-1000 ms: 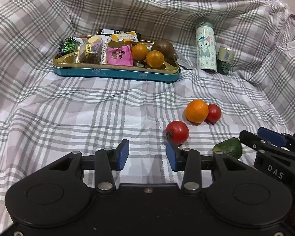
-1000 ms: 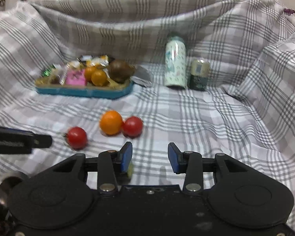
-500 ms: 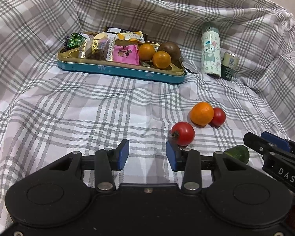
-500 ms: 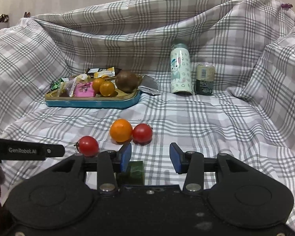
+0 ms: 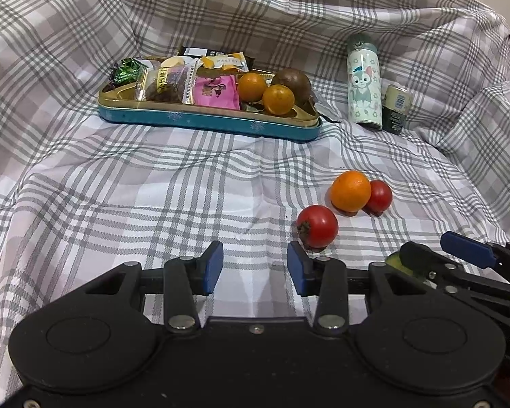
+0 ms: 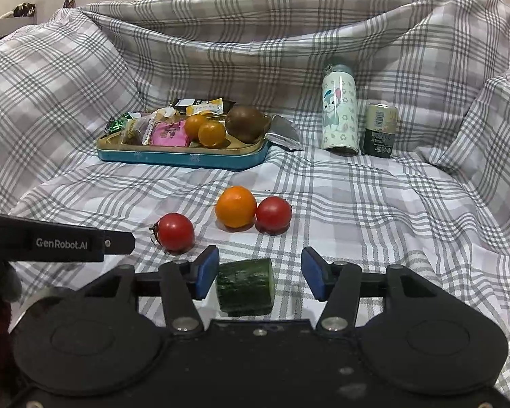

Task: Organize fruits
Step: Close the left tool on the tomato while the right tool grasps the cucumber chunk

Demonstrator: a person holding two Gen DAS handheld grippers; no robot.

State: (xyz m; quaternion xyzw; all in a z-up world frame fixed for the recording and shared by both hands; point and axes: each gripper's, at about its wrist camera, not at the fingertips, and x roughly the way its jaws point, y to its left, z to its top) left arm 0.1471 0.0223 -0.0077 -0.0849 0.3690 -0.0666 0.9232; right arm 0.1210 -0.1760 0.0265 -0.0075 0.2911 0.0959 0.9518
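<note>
A red tomato [image 5: 318, 226] [image 6: 175, 232], an orange [image 5: 350, 190] [image 6: 236, 206] and a second tomato [image 5: 378, 196] [image 6: 273, 214] lie on the checked cloth. A cut cucumber piece [image 6: 245, 286] lies between the open jaws of my right gripper [image 6: 260, 277], untouched. My left gripper [image 5: 255, 268] is open and empty, just short and left of the near tomato. A blue-sided tin tray [image 5: 207, 120] [image 6: 183, 159] at the back holds two oranges [image 5: 267, 93], a kiwi [image 5: 292, 83] and snack packets.
A cartoon-printed bottle [image 5: 363, 83] [image 6: 340, 110] and a small can [image 5: 396, 108] [image 6: 379, 129] stand at the back right. A silver packet [image 6: 284, 132] lies beside the tray. The cloth rises in folds on the left, back and right.
Both grippers have pulled back and lifted a little. The cucumber piece, earlier half hidden by the right gripper's left finger, now lies in full view between its jaws.
</note>
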